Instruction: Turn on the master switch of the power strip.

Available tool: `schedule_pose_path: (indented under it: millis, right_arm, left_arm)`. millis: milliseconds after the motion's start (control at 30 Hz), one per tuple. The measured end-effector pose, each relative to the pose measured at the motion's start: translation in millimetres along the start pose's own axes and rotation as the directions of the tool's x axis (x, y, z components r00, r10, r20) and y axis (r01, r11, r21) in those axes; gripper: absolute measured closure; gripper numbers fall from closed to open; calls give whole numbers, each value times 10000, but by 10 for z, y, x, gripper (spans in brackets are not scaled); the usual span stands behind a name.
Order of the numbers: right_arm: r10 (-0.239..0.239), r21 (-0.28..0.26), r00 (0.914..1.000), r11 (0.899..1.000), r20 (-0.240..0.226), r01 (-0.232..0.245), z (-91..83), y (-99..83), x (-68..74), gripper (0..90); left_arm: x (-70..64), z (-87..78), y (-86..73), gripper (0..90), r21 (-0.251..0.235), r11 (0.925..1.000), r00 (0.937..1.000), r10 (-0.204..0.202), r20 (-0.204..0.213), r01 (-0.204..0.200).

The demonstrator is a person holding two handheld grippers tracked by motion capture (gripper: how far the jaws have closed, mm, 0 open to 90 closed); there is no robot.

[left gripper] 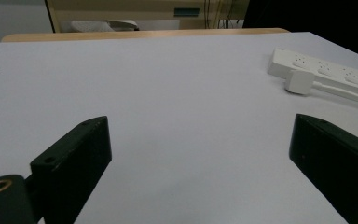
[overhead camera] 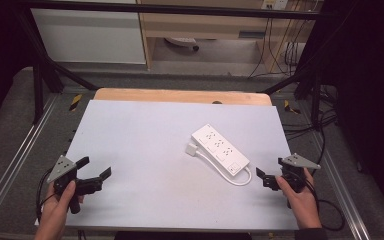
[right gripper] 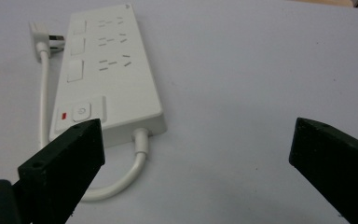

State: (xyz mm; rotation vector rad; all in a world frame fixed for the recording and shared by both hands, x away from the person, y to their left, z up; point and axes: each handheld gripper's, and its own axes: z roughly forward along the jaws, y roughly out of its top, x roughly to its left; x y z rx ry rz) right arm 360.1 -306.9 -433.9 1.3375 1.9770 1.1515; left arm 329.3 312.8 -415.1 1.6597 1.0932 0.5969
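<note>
White and flat, a power strip (overhead camera: 220, 149) lies diagonally on the pale grey tabletop (overhead camera: 145, 150), right of centre, with three socket rows and a switch panel at its near end. Its white cord (overhead camera: 240, 179) loops out from that end and runs back along the strip's left side to the plug (overhead camera: 192, 149), which rests on the table just beside the strip. Near the table's left front corner, the left gripper (overhead camera: 96, 168) sits in a hand (overhead camera: 60, 205) with jaws spread wide over bare surface, well apart from the strip. At the right front edge, the right gripper (overhead camera: 269, 172) is held in the other hand (overhead camera: 300, 197), jaws also spread, pointing toward the strip's switch end and near the cord loop without touching it.
</note>
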Motion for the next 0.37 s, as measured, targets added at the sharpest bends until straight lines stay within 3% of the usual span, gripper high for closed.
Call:
schedule_pose_path:
  millis: [200,333,367]
  right_arm:
    - [222,349,9995,9991,235,-230,121,-69,-47,40]
    - [244,1302,9977,9909,634,-325,295,-127,-64,43]
    - [244,1302,9977,9909,634,-325,295,-127,-64,43]
  left_arm:
    - [-9,6,0,57,3,10000,10000,2,-1,-2]
    - [-10,12,1,57,23,10000,10000,46,2,-46]
    - [-10,13,2,57,18,10000,10000,54,7,-54]
